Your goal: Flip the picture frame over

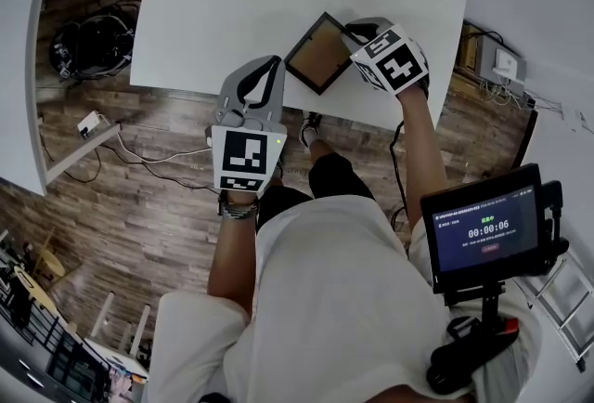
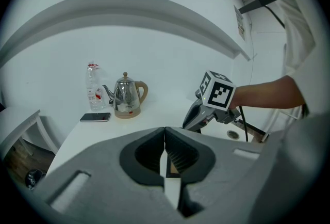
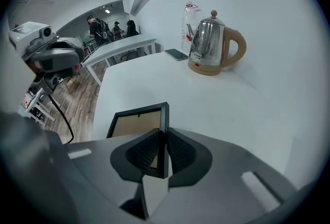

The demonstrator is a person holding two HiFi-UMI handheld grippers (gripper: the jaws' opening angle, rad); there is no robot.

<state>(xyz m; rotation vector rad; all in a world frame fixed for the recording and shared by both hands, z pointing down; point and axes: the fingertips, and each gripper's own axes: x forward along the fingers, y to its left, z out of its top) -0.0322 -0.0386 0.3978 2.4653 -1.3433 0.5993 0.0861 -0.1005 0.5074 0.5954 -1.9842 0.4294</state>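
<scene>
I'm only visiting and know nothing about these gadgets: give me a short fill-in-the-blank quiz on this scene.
The right gripper is shut on the black edge of the ____.
The left gripper has its jaws shut on ____.
On the white table, the phone lies beside a steel ____.
Missing words: picture frame; nothing; kettle.

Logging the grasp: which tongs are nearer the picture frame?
Right. The right tongs clamp the picture frame's edge; the left tongs are shut, empty, just beside its opposite corner.
</scene>
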